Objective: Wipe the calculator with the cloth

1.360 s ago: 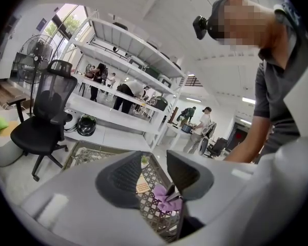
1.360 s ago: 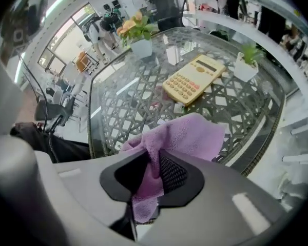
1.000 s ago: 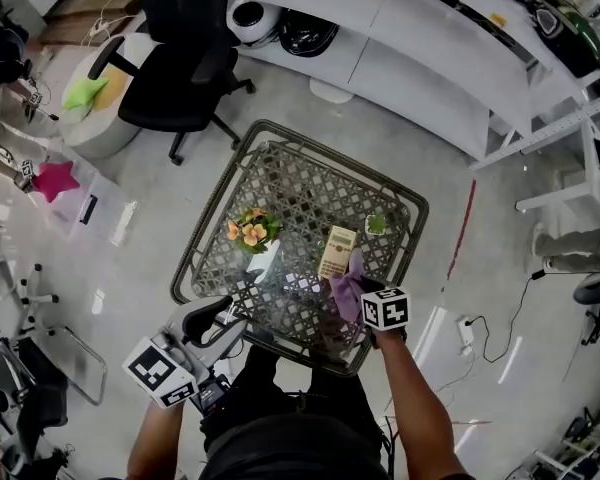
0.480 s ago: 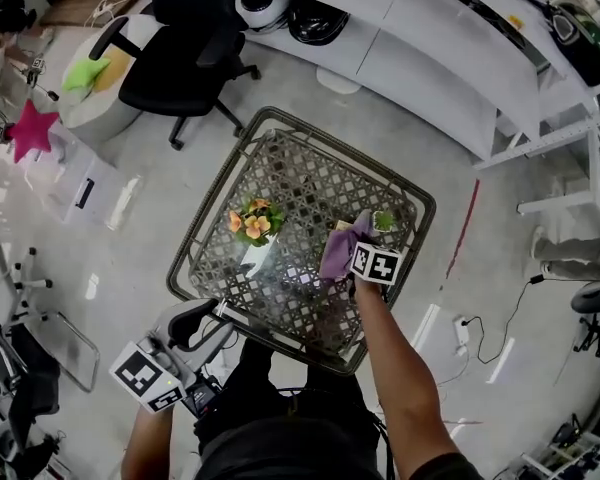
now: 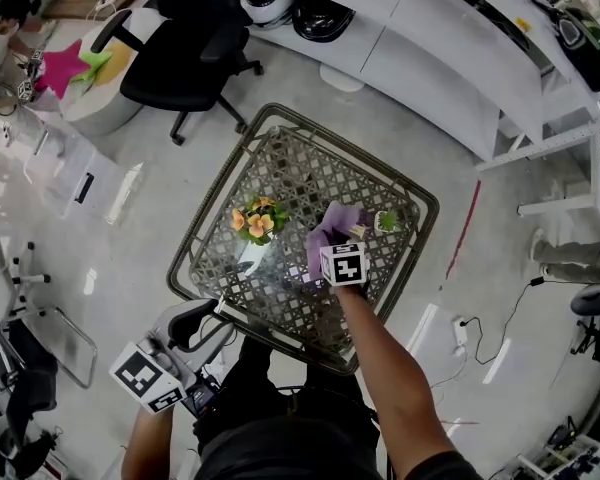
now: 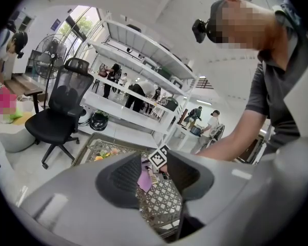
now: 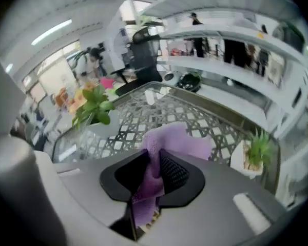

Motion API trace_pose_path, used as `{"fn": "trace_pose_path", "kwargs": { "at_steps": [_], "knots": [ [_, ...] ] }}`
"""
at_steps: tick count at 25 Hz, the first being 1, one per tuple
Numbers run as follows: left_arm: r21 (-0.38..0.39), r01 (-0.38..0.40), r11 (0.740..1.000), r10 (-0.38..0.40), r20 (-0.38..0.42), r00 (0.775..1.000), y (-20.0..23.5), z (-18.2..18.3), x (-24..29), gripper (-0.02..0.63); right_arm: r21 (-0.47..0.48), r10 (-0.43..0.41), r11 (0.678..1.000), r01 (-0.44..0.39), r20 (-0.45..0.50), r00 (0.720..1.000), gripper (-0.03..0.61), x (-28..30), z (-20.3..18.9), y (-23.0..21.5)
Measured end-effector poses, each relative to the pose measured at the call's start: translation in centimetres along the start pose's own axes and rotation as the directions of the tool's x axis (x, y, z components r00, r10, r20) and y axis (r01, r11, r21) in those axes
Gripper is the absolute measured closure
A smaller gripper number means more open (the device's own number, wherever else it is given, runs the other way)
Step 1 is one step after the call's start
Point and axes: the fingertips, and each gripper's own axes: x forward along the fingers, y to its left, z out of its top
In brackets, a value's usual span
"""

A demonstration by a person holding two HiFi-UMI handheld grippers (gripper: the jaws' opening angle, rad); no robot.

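The purple cloth [image 5: 334, 226] is pinched in my right gripper [image 5: 332, 244], which is shut on it over the middle right of the lattice table [image 5: 212, 218]. In the right gripper view the cloth [image 7: 155, 164] hangs bunched between the pads of that gripper [image 7: 154, 174]. A beige sliver under it looks like the calculator [image 7: 151, 219]. From the head view the calculator is hidden under the cloth and the marker cube. My left gripper [image 5: 202, 320] hangs open off the table's near left edge; its jaws [image 6: 154, 176] hold nothing.
A vase of orange flowers [image 5: 255, 220] stands left of the cloth and a small potted plant [image 5: 383, 220] right of it. A black office chair [image 5: 185, 48] and white counters [image 5: 430, 58] lie beyond the table. Cables [image 5: 480, 338] run on the floor at right.
My right gripper has carried the cloth from the table's near edge inward and to the left, over where the calculator lay. The left gripper has hardly shifted.
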Motion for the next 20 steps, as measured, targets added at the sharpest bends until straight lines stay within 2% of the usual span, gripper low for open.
{"fn": "trace_pose_path", "kwargs": {
  "at_steps": [1,3,5,7,10,12,14,20],
  "knots": [
    [0.002,0.0,1.0,0.0,0.0,1.0,0.0,0.1,0.0,0.453,-0.118,-0.007,0.993,0.006,-0.008,1.0,0.514,0.0,0.0,0.8],
    [0.005,0.002,1.0,-0.002,0.001,1.0,0.0,0.1,0.1,0.453,-0.311,-0.034,0.95,0.028,-0.013,0.999,0.514,0.1,-0.1,1.7],
    [0.006,0.003,1.0,-0.003,-0.001,1.0,0.0,0.2,0.1,0.453,-0.465,-0.077,0.883,0.063,-0.011,0.997,0.514,-0.1,-0.1,1.9],
    [0.005,0.006,1.0,-0.006,-0.004,1.0,-0.2,0.3,0.4,0.453,-0.6,-0.119,0.794,0.093,-0.004,0.993,0.514,-0.3,-0.2,1.7],
    [0.005,0.013,1.0,-0.013,-0.01,1.0,-0.5,0.2,0.8,0.453,-0.727,-0.155,0.677,0.116,0.013,0.988,0.514,-0.4,-0.5,1.6],
    [0.006,0.016,1.0,-0.016,-0.013,1.0,-0.6,0.1,0.9,0.453,-0.765,-0.164,0.632,0.123,0.023,0.986,0.514,-0.4,-0.6,1.6],
    [0.008,0.019,1.0,-0.018,-0.015,1.0,-0.8,0.1,1.0,0.453,-0.772,-0.167,0.624,0.123,0.022,0.986,0.514,-0.5,-0.7,1.3],
    [0.014,0.025,1.0,-0.024,-0.018,1.0,-1.2,0.1,1.8,0.453,-0.725,-0.185,0.677,0.126,-0.001,0.983,0.514,-0.5,-1.7,-1.0]
  ]
}}
